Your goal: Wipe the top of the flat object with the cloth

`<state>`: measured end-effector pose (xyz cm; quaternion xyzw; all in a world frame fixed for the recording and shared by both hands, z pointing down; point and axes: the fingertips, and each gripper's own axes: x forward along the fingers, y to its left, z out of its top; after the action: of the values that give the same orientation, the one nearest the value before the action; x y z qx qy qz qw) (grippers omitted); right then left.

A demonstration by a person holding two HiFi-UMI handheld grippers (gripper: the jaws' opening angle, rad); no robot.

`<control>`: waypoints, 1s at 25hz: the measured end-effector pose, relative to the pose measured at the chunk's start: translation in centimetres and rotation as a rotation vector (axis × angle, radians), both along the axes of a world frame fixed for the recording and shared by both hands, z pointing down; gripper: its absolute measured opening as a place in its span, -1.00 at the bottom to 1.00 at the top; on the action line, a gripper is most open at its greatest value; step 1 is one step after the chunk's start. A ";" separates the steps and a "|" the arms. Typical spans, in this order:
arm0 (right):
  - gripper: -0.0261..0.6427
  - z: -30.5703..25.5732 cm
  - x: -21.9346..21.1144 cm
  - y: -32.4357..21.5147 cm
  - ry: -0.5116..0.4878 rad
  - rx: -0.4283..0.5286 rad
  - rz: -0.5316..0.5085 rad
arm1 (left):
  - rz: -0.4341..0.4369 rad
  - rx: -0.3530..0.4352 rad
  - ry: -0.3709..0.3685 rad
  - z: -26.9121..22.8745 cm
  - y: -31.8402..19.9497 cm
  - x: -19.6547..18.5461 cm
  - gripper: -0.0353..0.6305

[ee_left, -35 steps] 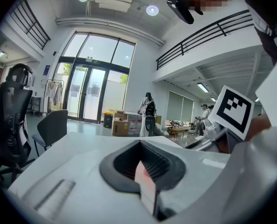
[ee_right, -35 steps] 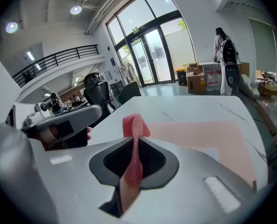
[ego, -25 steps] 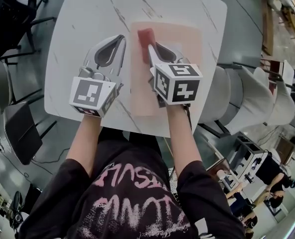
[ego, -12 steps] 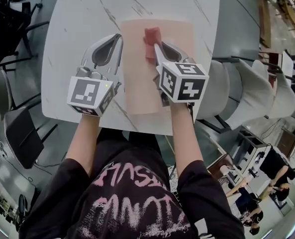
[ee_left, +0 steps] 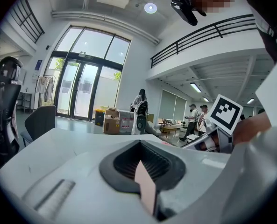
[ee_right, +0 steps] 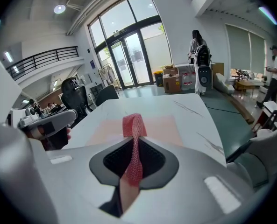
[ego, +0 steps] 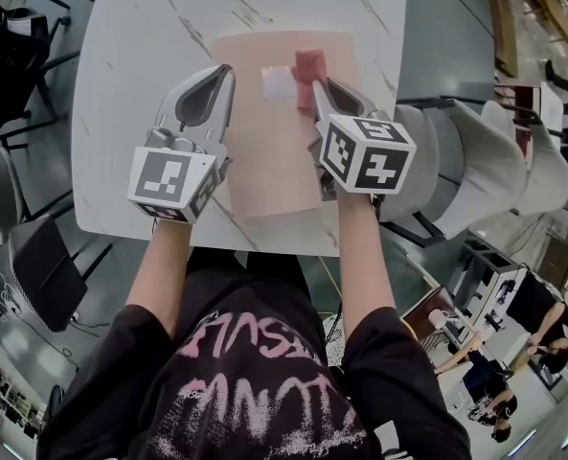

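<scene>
The right gripper (ego: 314, 82) pinches the red cloth (ego: 308, 65) on the far part of the pink mat (ego: 264, 156), which lies flat on the white table (ego: 135, 56) toward its near edge. The left gripper (ego: 221, 73), jaws together, rests at the mat's left edge.

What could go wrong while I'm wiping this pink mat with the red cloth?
The red cloth is a narrow bunch in the right tongs, so the tong tips might scrape the pink mat. The left tongs sit at only its left edge, so the mat may slide on the table.
</scene>
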<state>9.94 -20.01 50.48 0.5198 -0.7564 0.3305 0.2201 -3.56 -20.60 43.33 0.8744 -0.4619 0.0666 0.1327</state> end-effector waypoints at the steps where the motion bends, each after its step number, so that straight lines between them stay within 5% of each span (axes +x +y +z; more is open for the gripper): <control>1: -0.76 0.0 0.4 0.0 0.002 0.001 0.007 | 0.005 -0.001 0.000 0.0 0.0 0.3 -0.89; 25: -0.76 0.4 8.0 1.1 0.057 0.008 0.125 | 0.048 0.006 0.004 -0.3 0.4 3.6 -0.89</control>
<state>17.97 -18.92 50.89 0.5762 -0.7172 0.3254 0.2184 0.03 -20.22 43.08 0.8858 -0.4407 0.0666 0.1294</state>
